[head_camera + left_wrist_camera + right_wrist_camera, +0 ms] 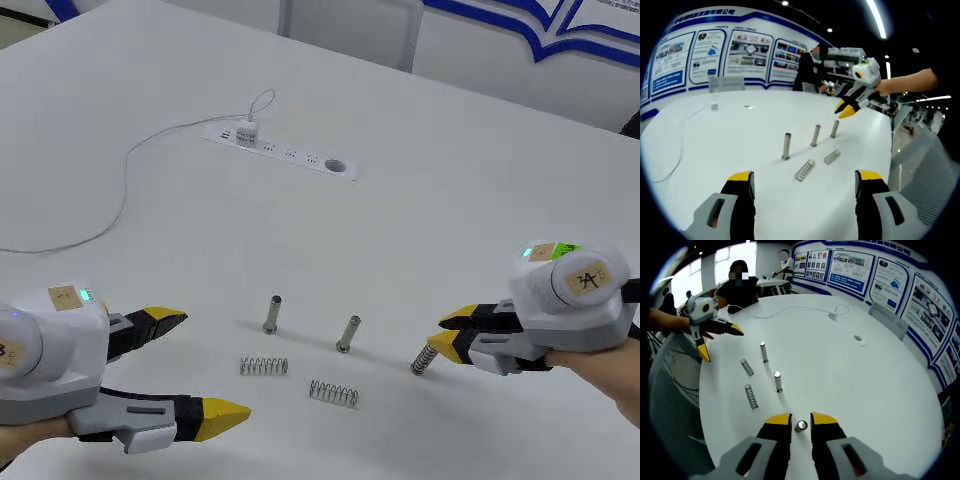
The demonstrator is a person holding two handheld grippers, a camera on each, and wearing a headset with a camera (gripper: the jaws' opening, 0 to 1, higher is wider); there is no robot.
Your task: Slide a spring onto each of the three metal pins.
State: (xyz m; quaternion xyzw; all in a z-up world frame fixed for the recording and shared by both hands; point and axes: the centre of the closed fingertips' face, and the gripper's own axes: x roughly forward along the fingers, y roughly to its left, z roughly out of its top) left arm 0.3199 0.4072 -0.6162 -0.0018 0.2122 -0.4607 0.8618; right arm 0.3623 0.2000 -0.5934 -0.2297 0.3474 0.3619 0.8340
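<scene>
Two bare metal pins (272, 313) (348, 333) stand upright on the white table (420, 200). A third pin (424, 360) leans to the right and has a spring coiled around it. Two loose springs (264, 366) (333, 393) lie flat just in front of the bare pins. My right gripper (450, 333) hovers beside the sprung pin, its jaws a narrow gap apart; in the right gripper view that pin's top (801, 426) sits just past the tips (801, 419). At the near left my left gripper (215, 363) is wide open and holds nothing; the springs (804, 170) lie ahead of it.
A white power strip (290, 152) with a plug (247, 133) and a thin cable (125, 180) lies at the far side of the table. A chair back (350, 25) stands beyond it. A seated person (740, 287) is behind the table's edge.
</scene>
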